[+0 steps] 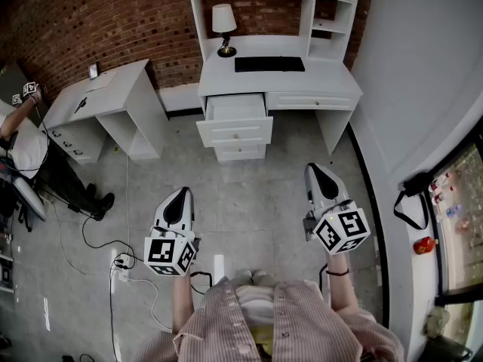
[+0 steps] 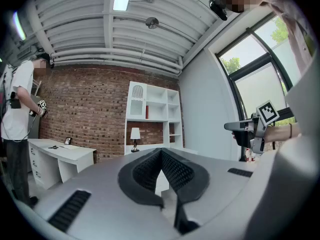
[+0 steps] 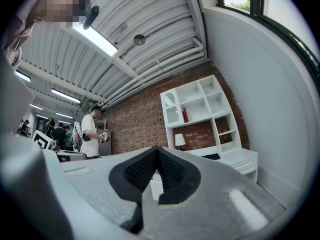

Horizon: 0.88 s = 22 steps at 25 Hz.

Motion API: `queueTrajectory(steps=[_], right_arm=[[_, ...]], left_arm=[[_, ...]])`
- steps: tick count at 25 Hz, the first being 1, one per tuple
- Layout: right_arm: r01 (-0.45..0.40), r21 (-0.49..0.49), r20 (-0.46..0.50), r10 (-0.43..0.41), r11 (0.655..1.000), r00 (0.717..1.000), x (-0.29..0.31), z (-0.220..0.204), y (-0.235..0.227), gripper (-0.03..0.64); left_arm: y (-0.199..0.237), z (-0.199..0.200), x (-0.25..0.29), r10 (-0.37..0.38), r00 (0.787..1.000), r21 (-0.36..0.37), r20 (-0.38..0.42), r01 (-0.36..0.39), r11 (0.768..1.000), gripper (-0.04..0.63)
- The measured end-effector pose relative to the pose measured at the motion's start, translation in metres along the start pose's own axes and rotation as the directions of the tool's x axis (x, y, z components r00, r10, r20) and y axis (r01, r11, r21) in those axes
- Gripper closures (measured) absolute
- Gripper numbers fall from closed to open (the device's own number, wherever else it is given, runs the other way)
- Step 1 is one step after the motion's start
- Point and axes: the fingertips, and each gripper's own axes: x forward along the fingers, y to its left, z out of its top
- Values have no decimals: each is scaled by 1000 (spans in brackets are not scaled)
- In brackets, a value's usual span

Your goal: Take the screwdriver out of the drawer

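A white desk point(image 1: 249, 78) with a hutch stands against the brick wall across the floor. Under it is a drawer stack whose top drawer point(image 1: 235, 107) is pulled out; I see no screwdriver in it from here. My left gripper point(image 1: 183, 193) and right gripper point(image 1: 315, 169) hover level over the grey floor, well short of the desk, both pointing at it. Each is shut with nothing between its pads. In the left gripper view the jaws of the left gripper point(image 2: 161, 151) meet at their tips, and the right gripper point(image 2: 250, 129) shows beside it. The right gripper point(image 3: 158, 150) likewise shows its jaws closed.
A second white desk point(image 1: 106, 96) stands at the left, with a person point(image 1: 19, 138) beside it. Cables and a power strip point(image 1: 121, 266) lie on the floor at my left. A lamp point(image 1: 223, 21) and keyboard point(image 1: 269, 64) sit on the desk. A white wall runs along the right.
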Motion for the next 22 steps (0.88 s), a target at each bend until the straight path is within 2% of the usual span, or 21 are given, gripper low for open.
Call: queueTrajectory(steps=[8, 12, 22], right_arm=[[5, -14, 19, -5, 1000, 1000, -9, 1, -7, 612], [-11, 28, 22, 10, 1000, 1000, -13, -2, -11, 611], [-43, 43, -32, 45, 998, 999, -10, -24, -15, 604]], left_arm=[[-9, 0, -2, 11, 1000, -10, 1, -11, 1000, 595], [-17, 1, -4, 16, 1000, -3, 3, -16, 1000, 595], [-30, -11, -6, 29, 1000, -28, -7, -29, 999, 595]])
